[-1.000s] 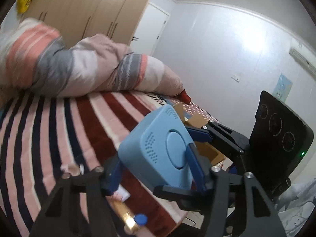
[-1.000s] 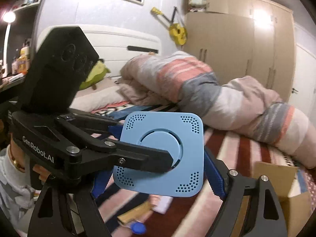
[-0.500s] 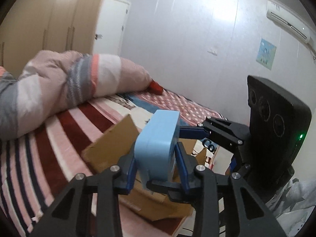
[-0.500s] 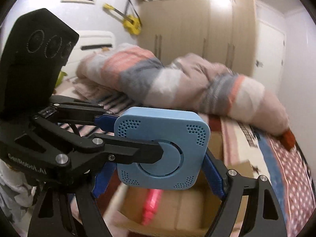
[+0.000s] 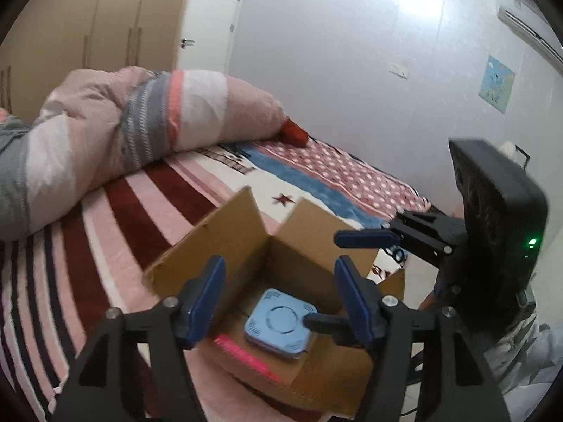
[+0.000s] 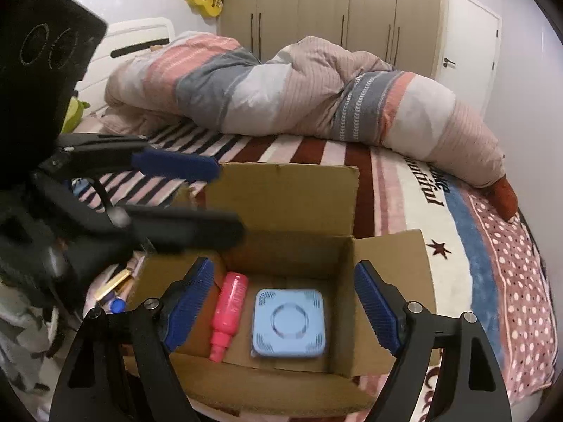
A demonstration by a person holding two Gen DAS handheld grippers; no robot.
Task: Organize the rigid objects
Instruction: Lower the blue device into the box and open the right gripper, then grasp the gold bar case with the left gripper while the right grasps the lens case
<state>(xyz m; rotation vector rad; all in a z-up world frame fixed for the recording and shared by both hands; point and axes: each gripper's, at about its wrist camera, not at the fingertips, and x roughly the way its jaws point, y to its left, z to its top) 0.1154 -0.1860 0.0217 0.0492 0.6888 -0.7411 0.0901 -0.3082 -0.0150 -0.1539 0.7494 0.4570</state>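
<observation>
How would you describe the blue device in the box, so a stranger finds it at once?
On the striped bed stands an open cardboard box. On its floor lies a flat, square, light blue device with rounded corners and a ring on top. Beside it lies a pink bottle, which is slim and bright.

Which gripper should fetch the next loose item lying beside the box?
Probably the left gripper. The remaining small items lie outside the cardboard box on its side. Both are open and empty; the right gripper hangs over the blue device.

Device point(image 6: 288, 323) in box point(image 6: 383, 256), right of bottle point(image 6: 228, 302)
</observation>
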